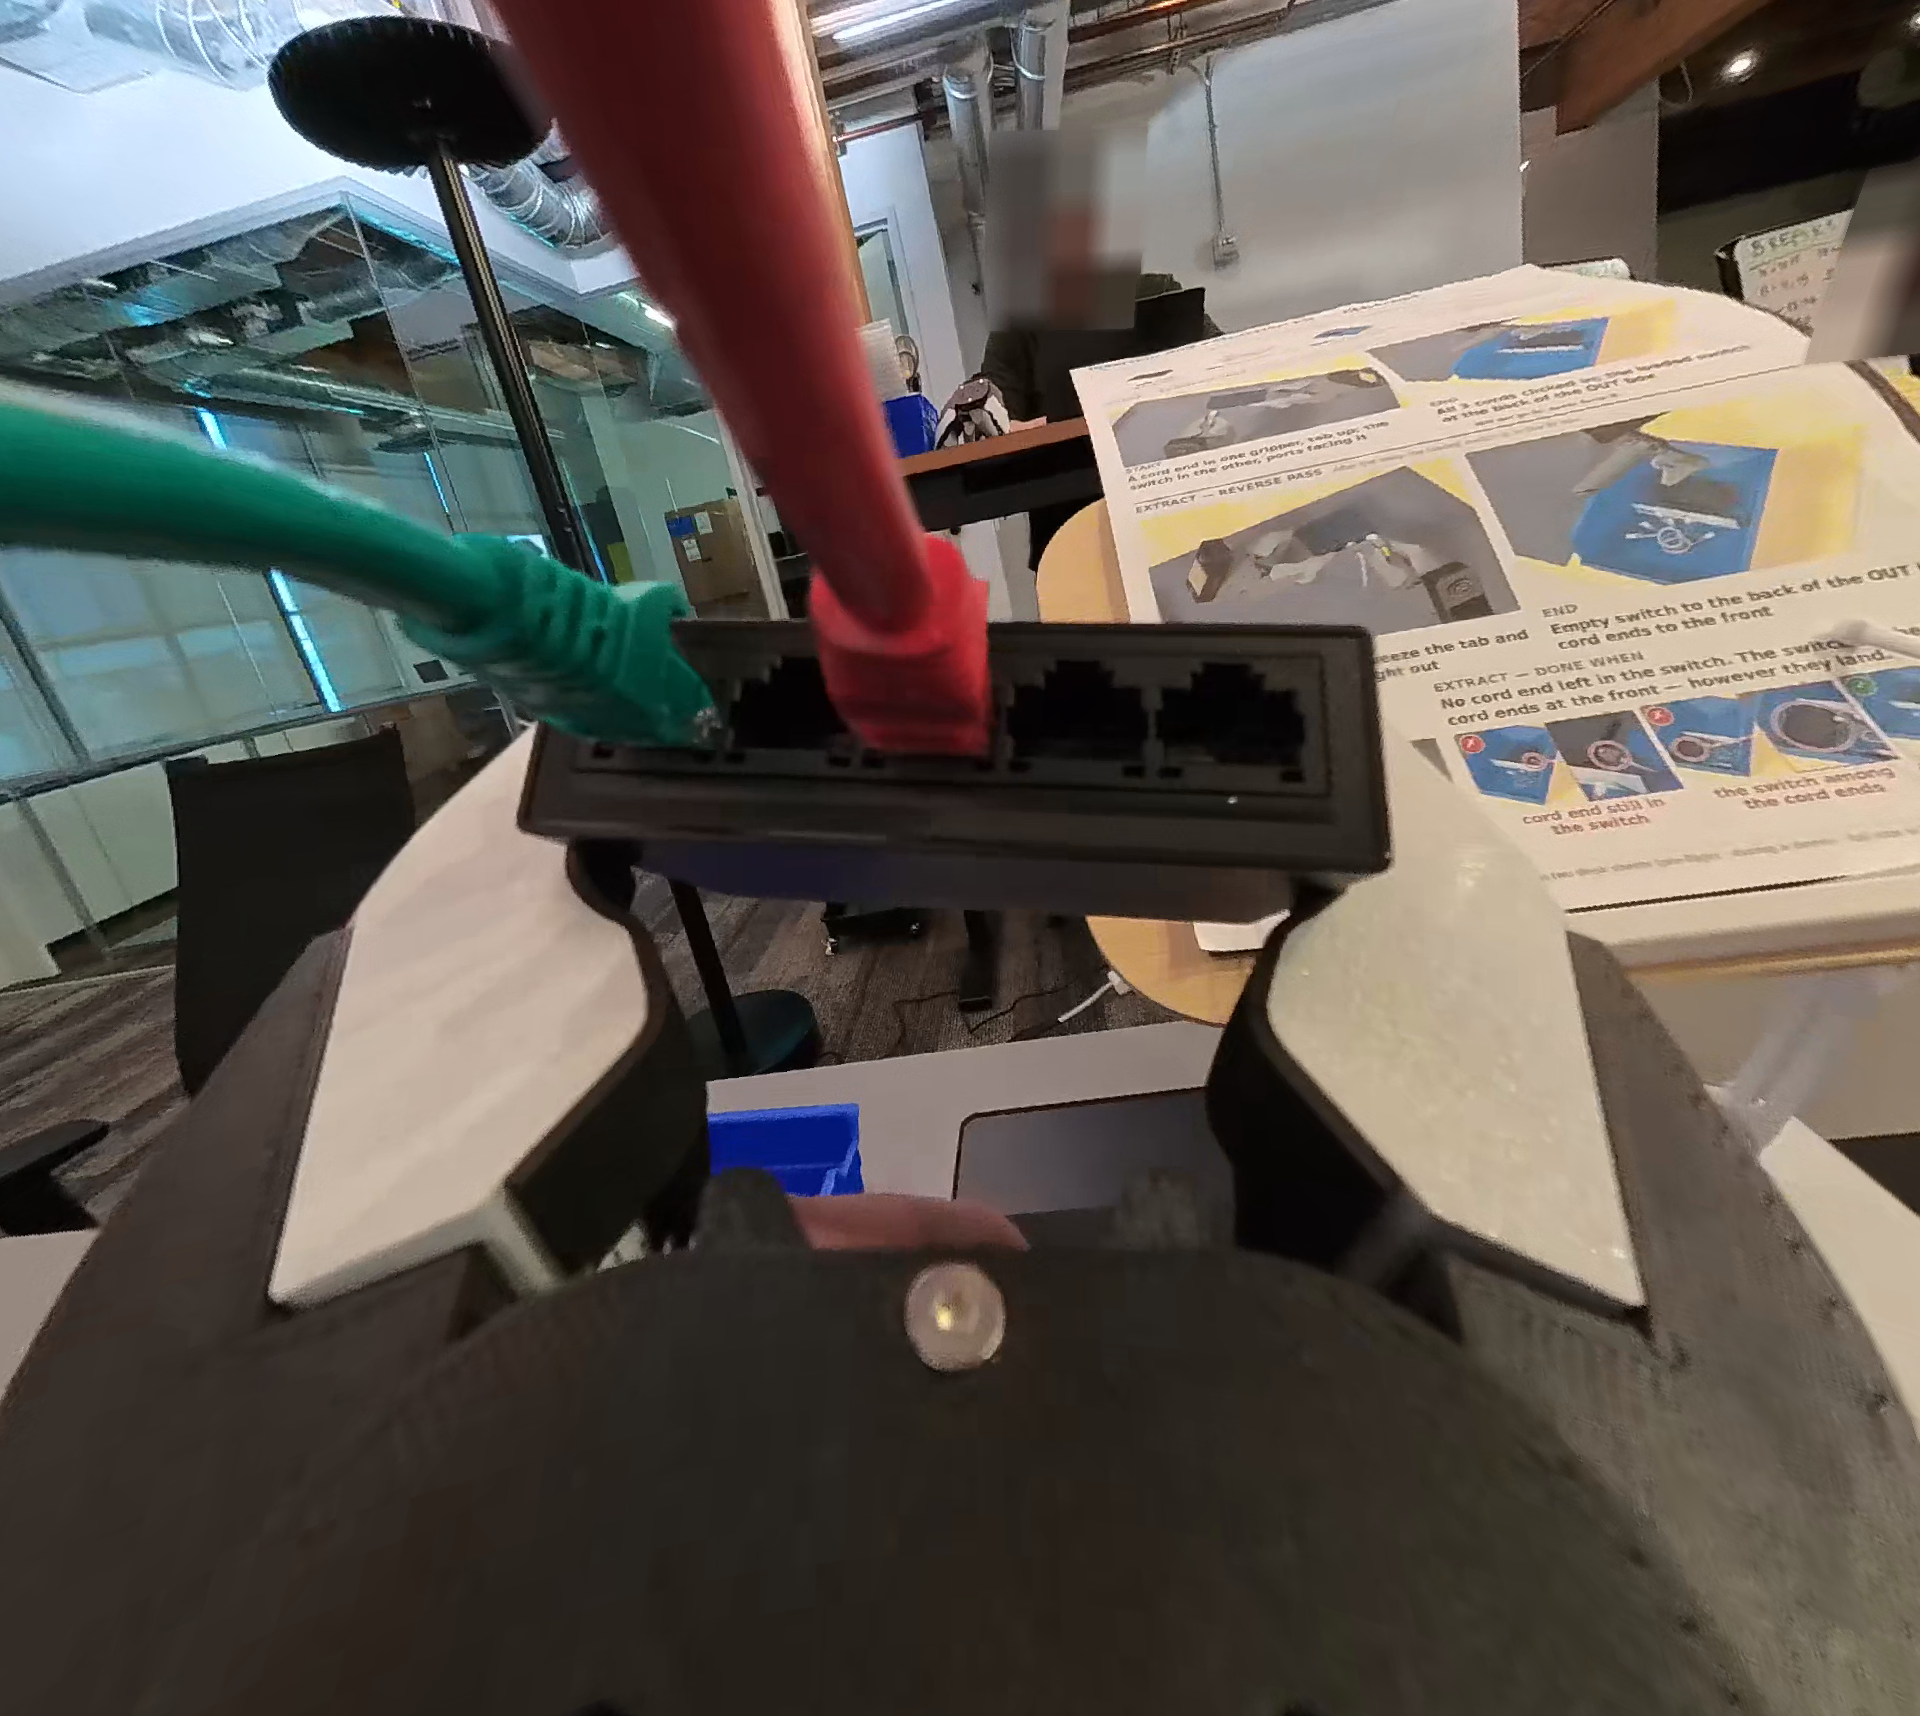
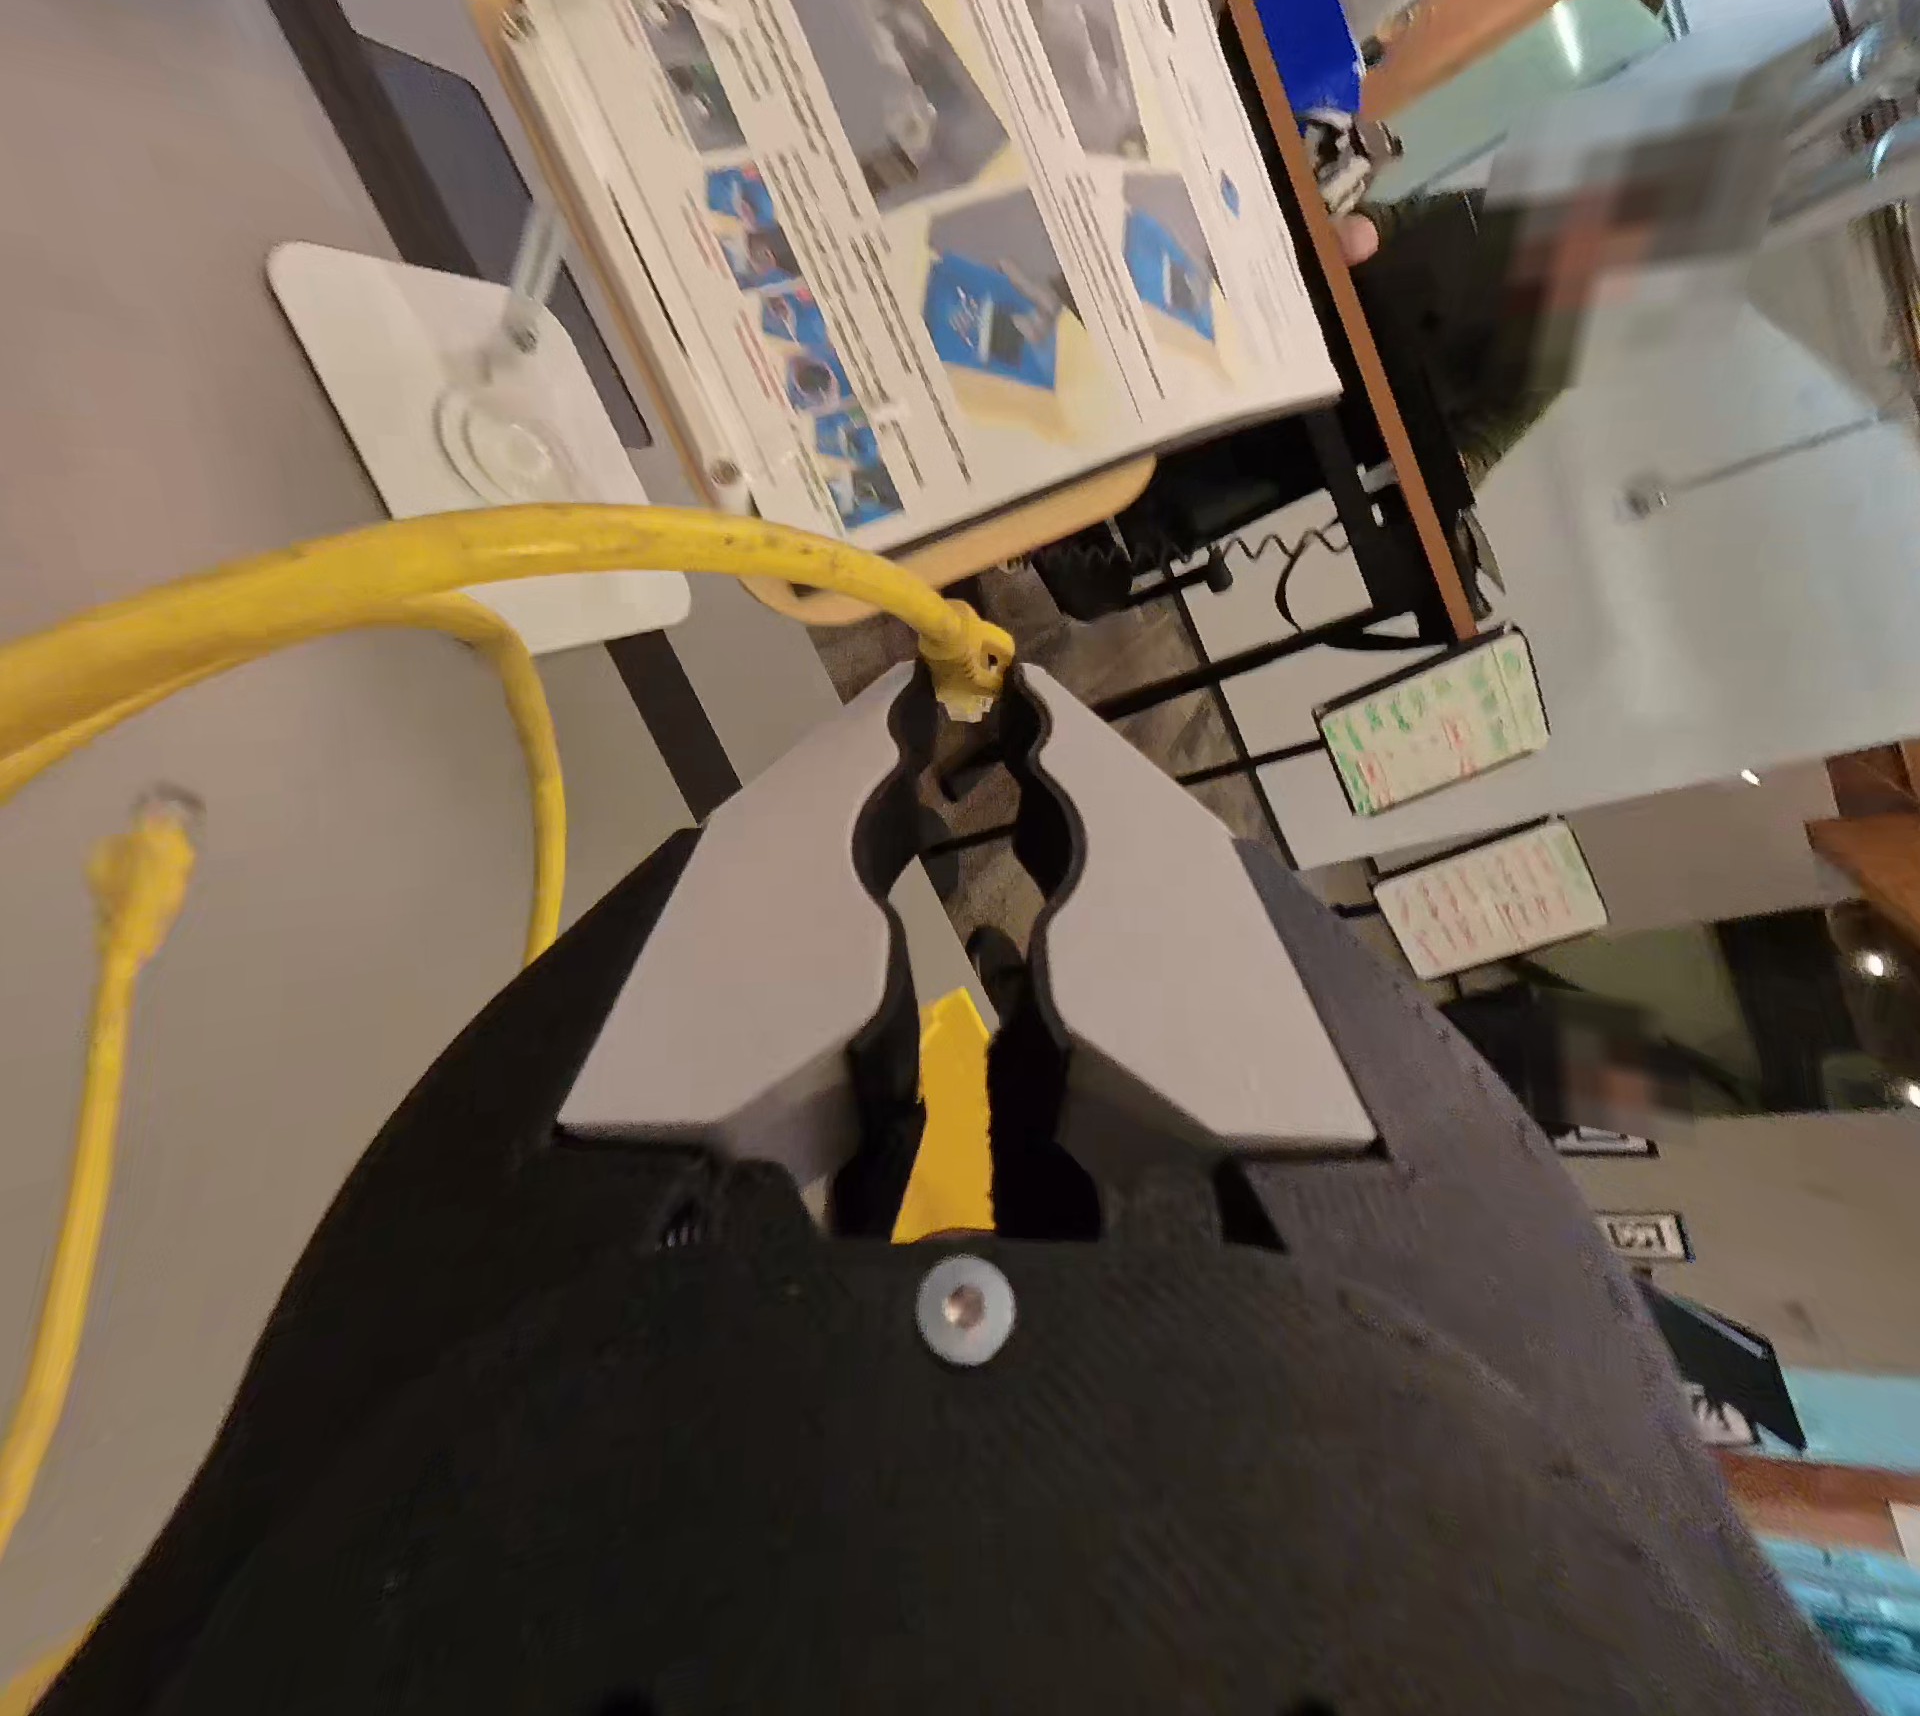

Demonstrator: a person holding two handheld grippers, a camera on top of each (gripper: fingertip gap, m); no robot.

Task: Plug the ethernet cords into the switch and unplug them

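Nearest the lens in the left wrist view, the left claw (image 1: 961,877) spreads its two pale-faced fingers wide and clamps the black switch (image 1: 956,757) by its two ends, holding it up off the desk (image 1: 883,1116) with the port row facing the camera. Five ports show along its face. Plugged into the leftmost one is a green cord (image 1: 312,554), its ribbed boot running off to the left; the next port is dark, the middle one takes a red cord (image 1: 727,212) that rises steeply up and out of the top edge, and the two ports on the right are dark. Beyond the switch, a printed instruction sheet (image 1: 1455,544) leans on a wooden stand.

In the right wrist view, the right claw (image 2: 966,690) is nearly closed, its wavy black inner edges pinching the boot of a yellow cord (image 2: 520,539) at the very tips, the clear plug pointing back between the fingers. That cord loops left over the grey desk (image 2: 312,835), and a second yellow plug end (image 2: 140,877) lies loose there. Farther off stands the same instruction sheet (image 2: 914,212).
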